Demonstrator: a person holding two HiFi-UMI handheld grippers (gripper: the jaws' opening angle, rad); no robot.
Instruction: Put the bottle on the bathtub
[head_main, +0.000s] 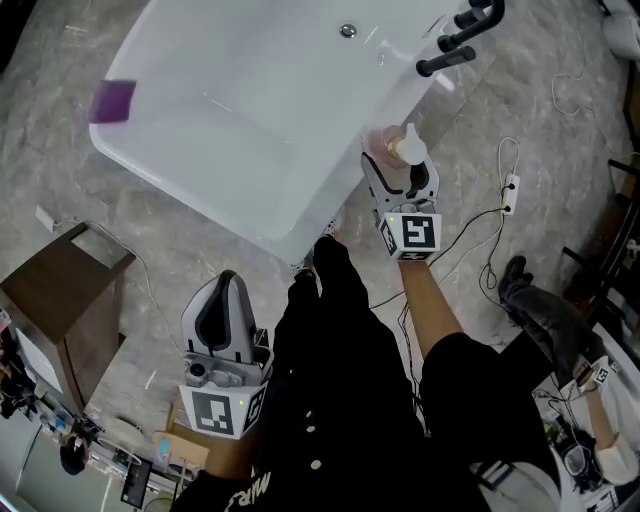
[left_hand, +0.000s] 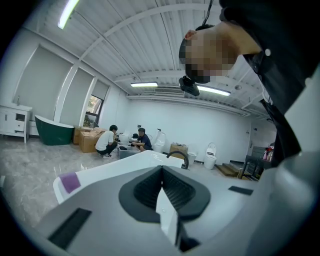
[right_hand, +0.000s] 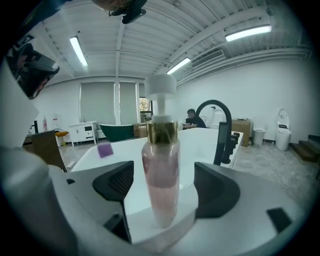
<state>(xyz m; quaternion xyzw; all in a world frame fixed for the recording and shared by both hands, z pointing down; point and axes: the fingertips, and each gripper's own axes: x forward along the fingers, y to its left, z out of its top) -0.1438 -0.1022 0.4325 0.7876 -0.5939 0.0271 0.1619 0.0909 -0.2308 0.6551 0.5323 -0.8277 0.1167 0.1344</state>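
Observation:
A clear bottle (head_main: 407, 150) of pink liquid with a white pump cap stands upright on the rim of the white bathtub (head_main: 330, 195), near its faucet end. My right gripper (head_main: 400, 172) is open around it. In the right gripper view the bottle (right_hand: 161, 165) rises between the two dark pads (right_hand: 117, 182) with a gap on each side, its base on the white rim (right_hand: 131, 202). My left gripper (head_main: 226, 292) hangs low beside the person's legs, away from the tub. Its jaws are shut with nothing in them (left_hand: 161, 172).
A black faucet (head_main: 455, 40) stands on the tub's far corner, just beyond the bottle. A purple block (head_main: 112, 101) sits on the opposite rim. A brown cabinet (head_main: 60, 290) is at the left, and cables with a power strip (head_main: 510, 190) lie on the marble floor at the right.

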